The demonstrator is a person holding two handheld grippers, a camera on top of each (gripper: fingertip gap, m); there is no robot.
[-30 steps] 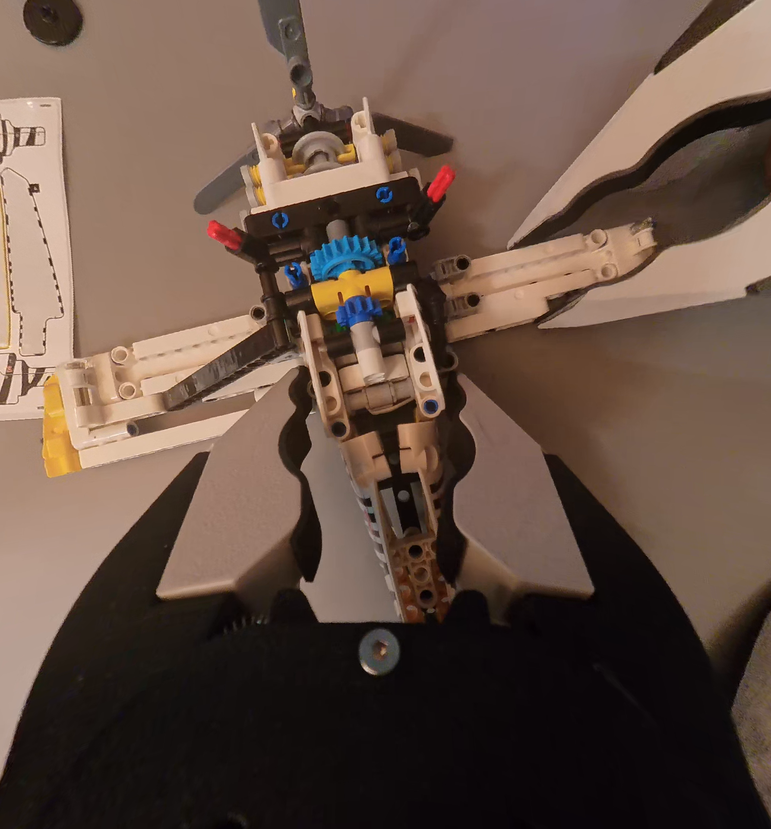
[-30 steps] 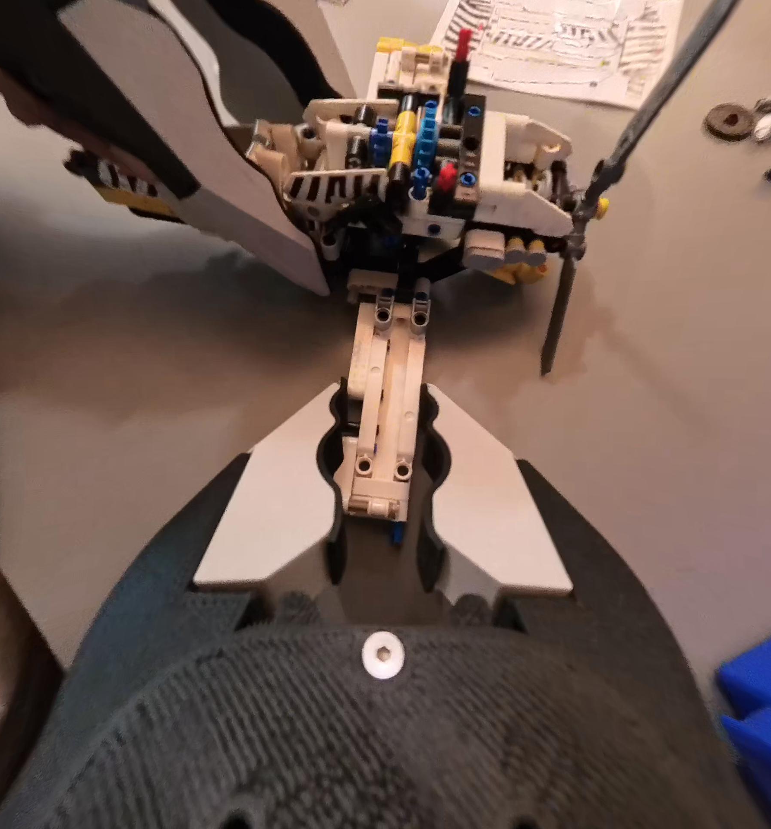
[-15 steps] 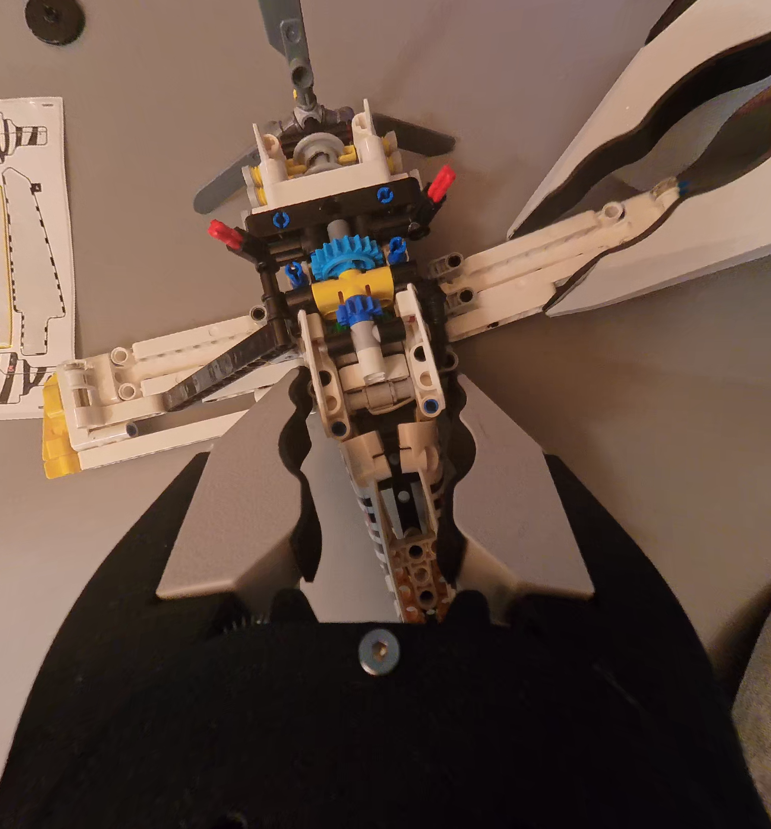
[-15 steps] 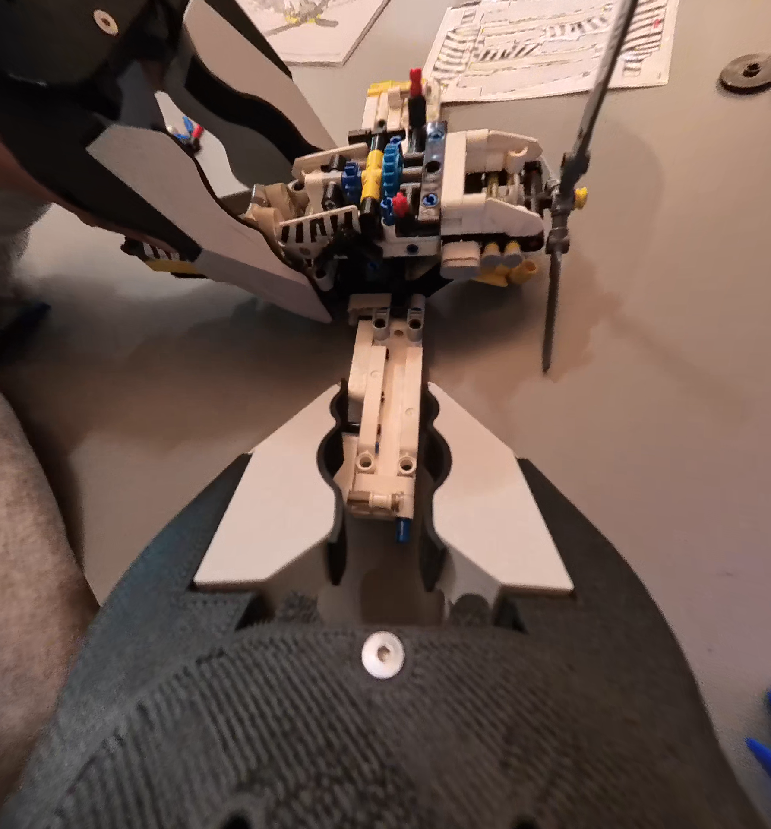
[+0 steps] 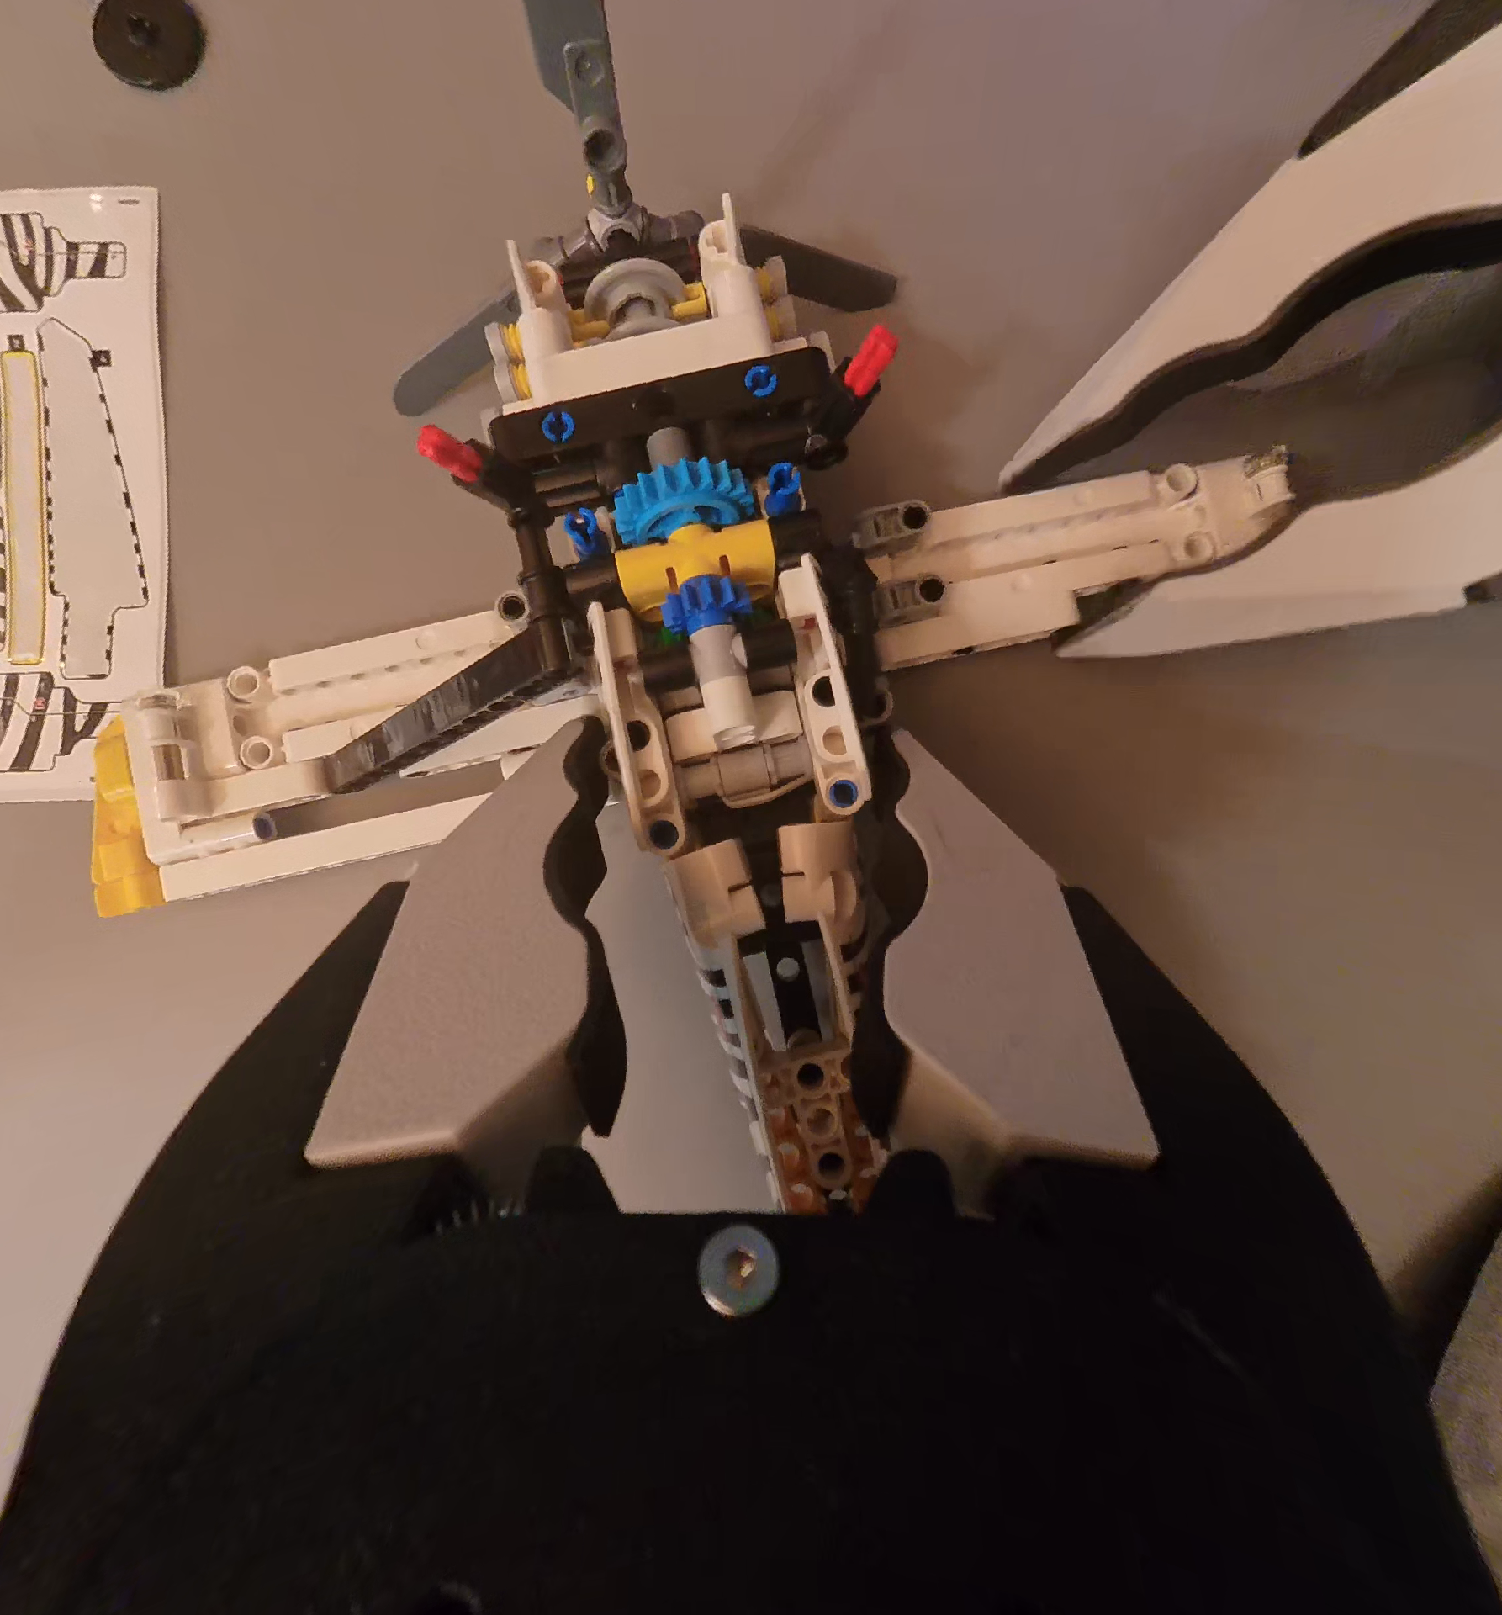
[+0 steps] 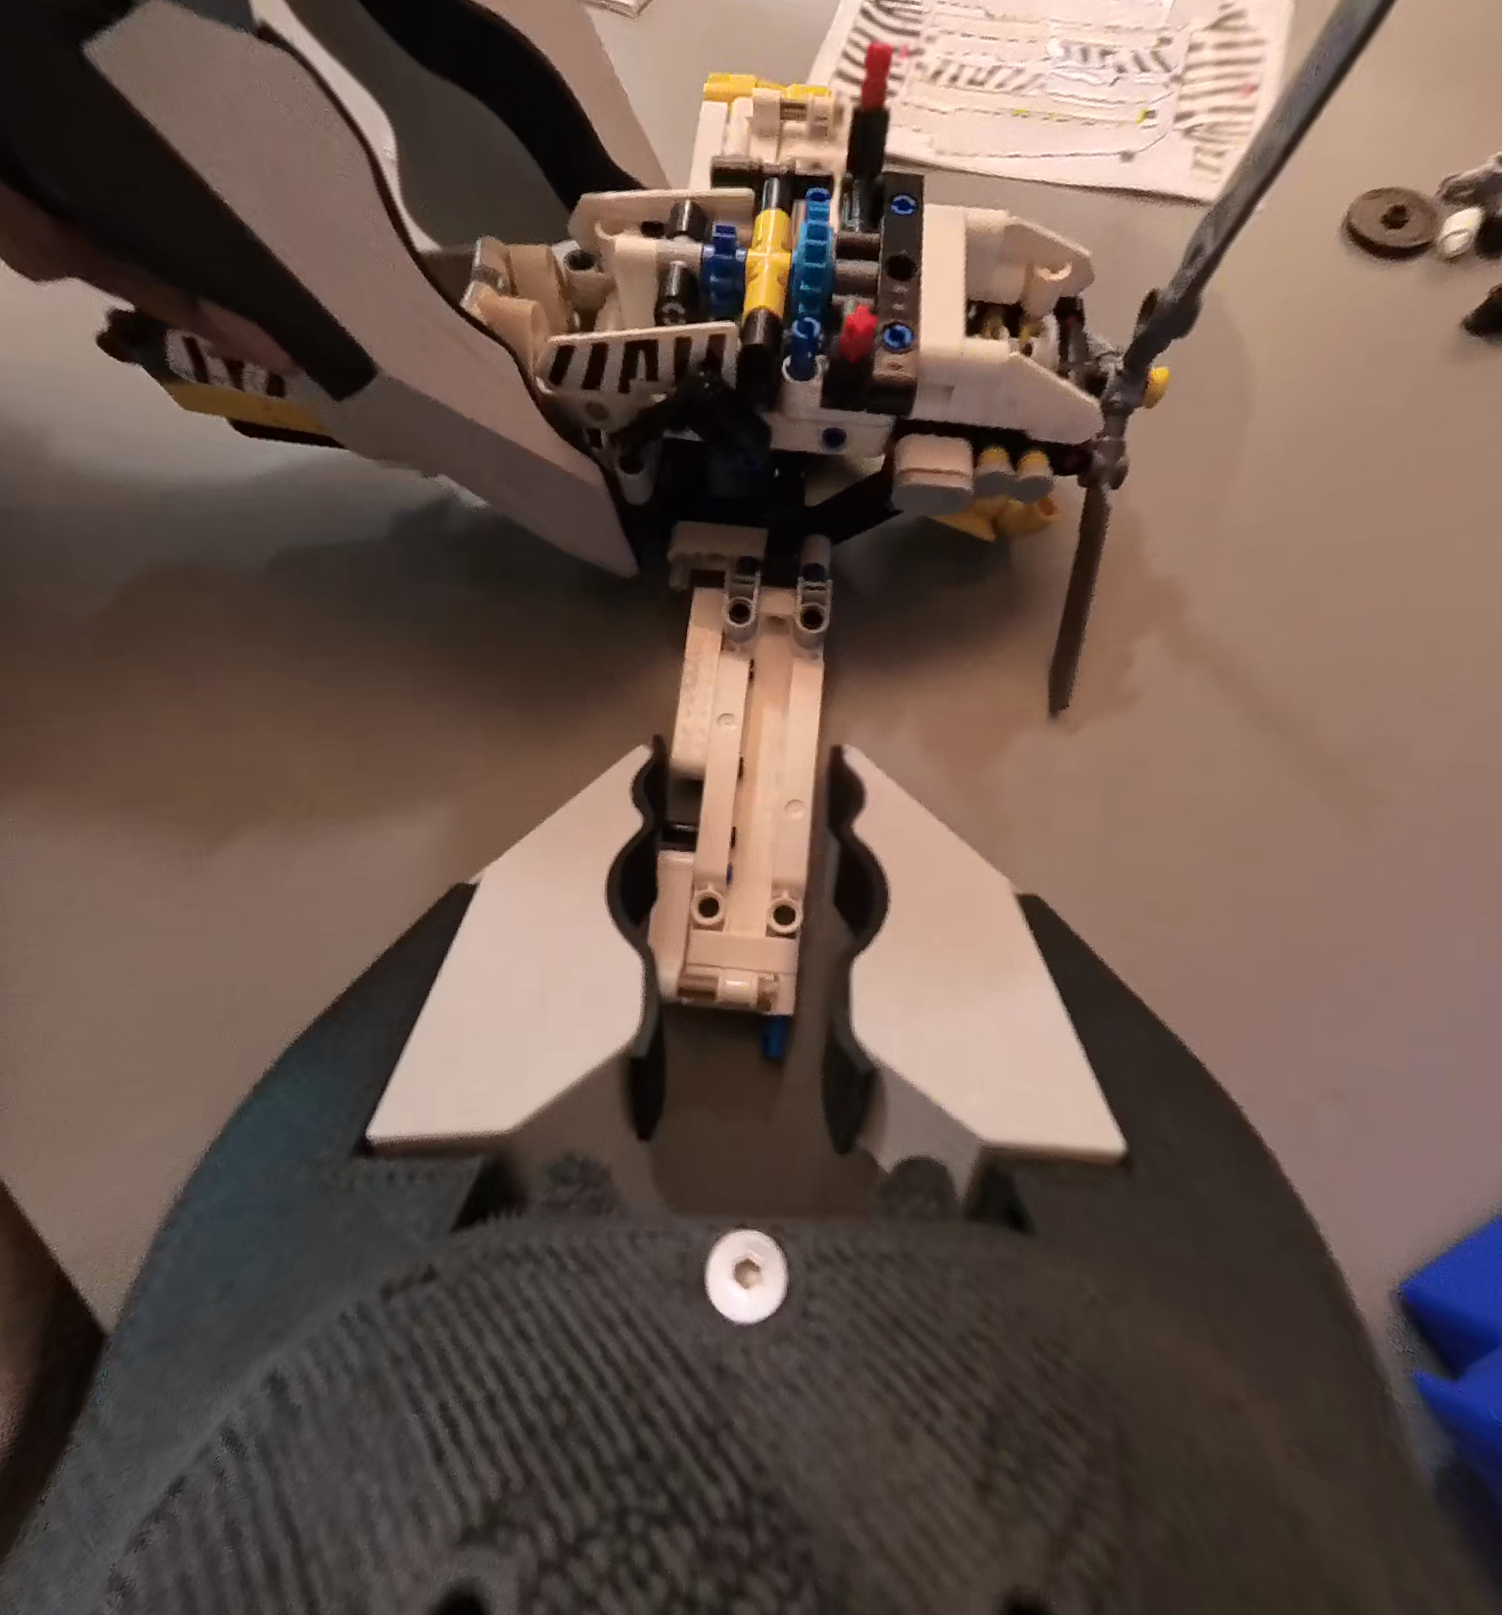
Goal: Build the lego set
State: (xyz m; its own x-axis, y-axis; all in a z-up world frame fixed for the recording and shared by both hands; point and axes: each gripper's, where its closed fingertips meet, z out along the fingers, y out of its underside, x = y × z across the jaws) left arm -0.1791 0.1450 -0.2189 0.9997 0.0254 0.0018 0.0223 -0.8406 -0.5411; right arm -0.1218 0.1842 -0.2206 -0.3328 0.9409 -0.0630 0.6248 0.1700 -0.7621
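Lego plane [image 5: 686, 559] is held over the grey table [image 5: 1167, 961]. Left gripper [image 5: 734, 769] is clamped on the rear fuselage. Right gripper [image 6: 743, 760] is closed on the wing [image 6: 752, 786]; since a second ago the wing is seated less deeply between its jaws, suggesting a regrip. Counted: two wings, two blue gears, two red pins, one propeller [image 5: 599, 114], one sticker sheet [image 5: 40, 472].

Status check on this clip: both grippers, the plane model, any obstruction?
Left gripper shut on lego plane tail. Right gripper shut on white wing. Plane on grey table. Nothing in the way.
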